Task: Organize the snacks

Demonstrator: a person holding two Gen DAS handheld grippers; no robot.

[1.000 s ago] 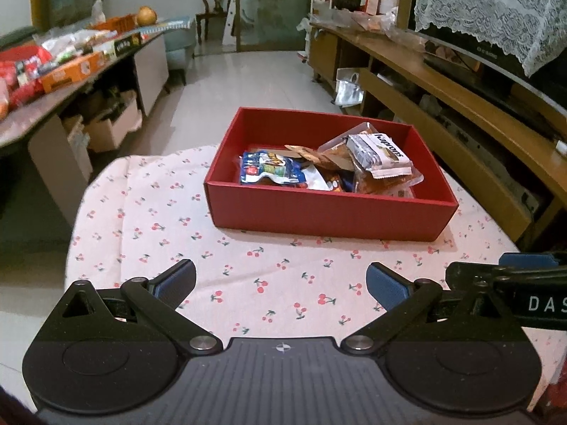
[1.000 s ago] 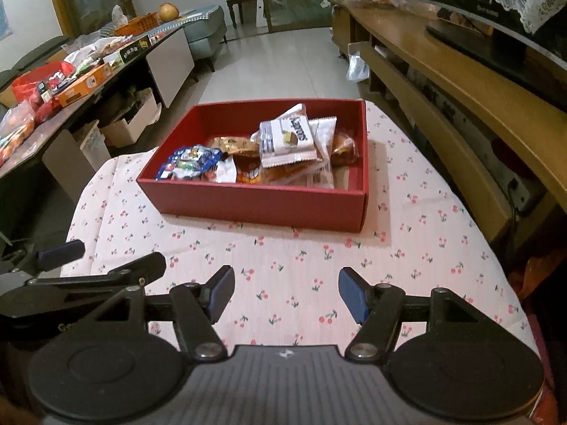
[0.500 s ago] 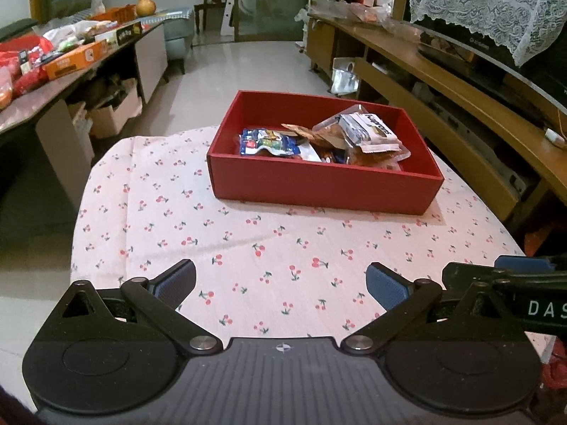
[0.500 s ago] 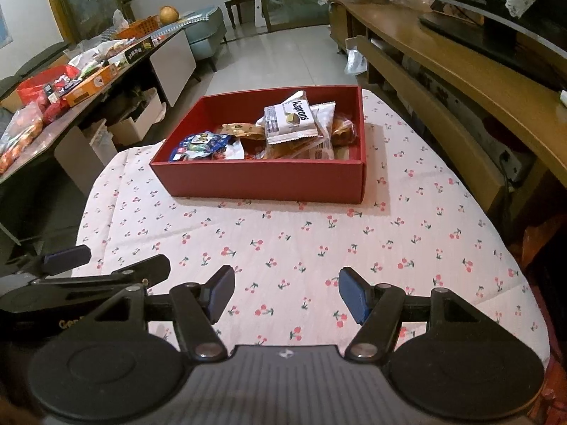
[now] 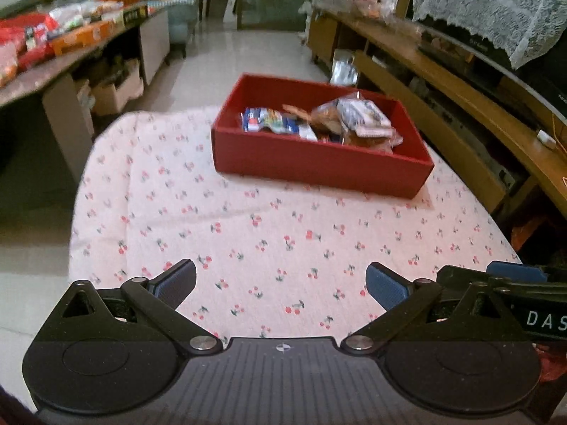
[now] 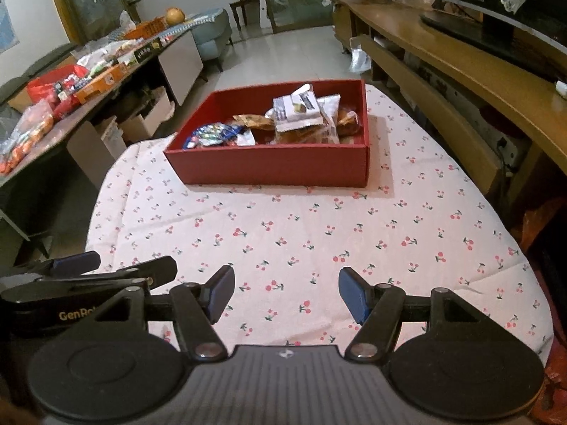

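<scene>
A red box (image 5: 319, 166) (image 6: 276, 170) stands at the far side of a round table with a cherry-print cloth (image 5: 269, 244) (image 6: 319, 241). Inside lie several snack packets: a blue packet (image 5: 269, 122) (image 6: 211, 134) at the left, a white packet (image 5: 365, 115) (image 6: 296, 108) on top of brown ones at the right. My left gripper (image 5: 280, 281) hangs open over the near cloth, nothing between its fingers. My right gripper (image 6: 286, 292) is open too, empty, well short of the box. Each gripper shows at the other view's edge.
A long table (image 6: 71, 81) with many snack packets and an orange box runs along the left. Cardboard boxes (image 5: 117, 88) sit under it. A wooden bench and shelf unit (image 6: 460, 81) lines the right side, close to the table. Tiled floor lies beyond.
Both grippers have drawn back from the red box, which now looks smaller and farther away. More of the cloth shows in front. Both grippers stay open and empty.
</scene>
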